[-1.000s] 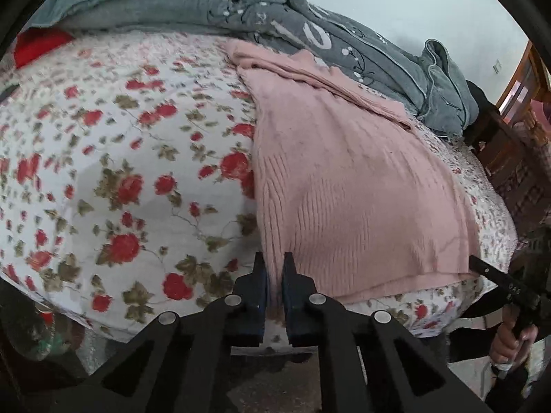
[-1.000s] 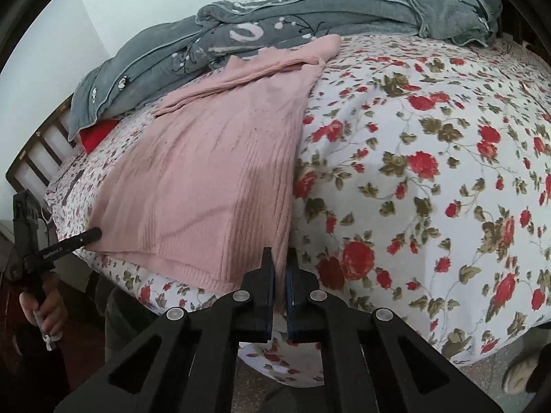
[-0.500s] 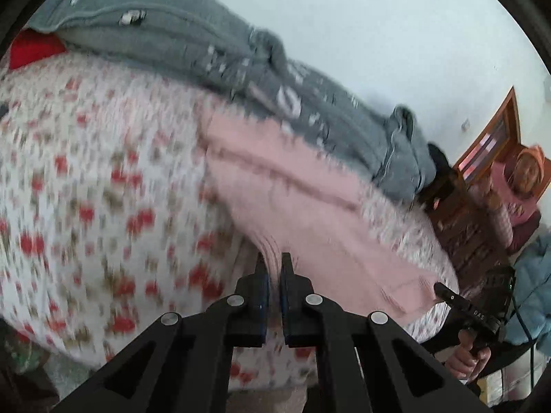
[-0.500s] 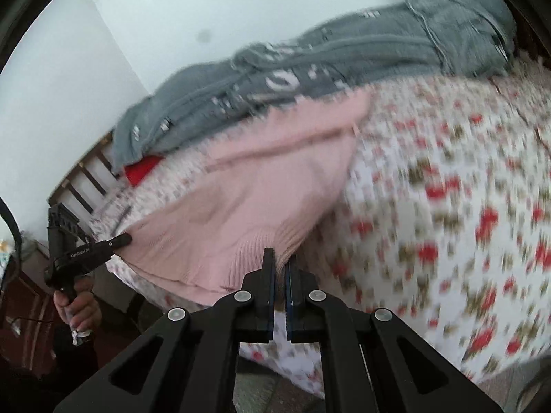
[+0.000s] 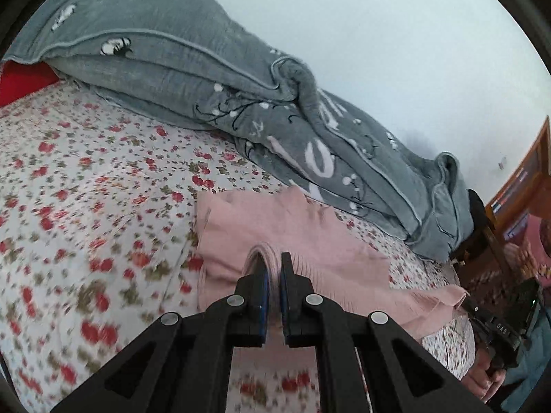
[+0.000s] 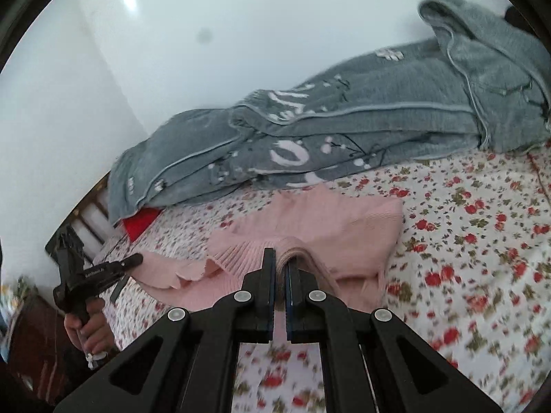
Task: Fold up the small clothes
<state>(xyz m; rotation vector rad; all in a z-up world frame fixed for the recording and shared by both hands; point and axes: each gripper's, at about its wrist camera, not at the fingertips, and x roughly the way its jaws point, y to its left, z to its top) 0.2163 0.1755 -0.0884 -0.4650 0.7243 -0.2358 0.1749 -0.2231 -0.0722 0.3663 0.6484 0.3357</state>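
One pink sweater (image 5: 303,237), one grey quilt (image 5: 213,79), one red pillow (image 5: 24,81), two grippers.

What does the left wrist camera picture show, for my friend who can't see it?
The left gripper is shut on the ribbed hem of a pink sweater, lifting it off a bed with a red-flowered sheet. A rumpled grey blanket lies along the white wall behind, and the right gripper pinches the hem's other corner at the right edge.
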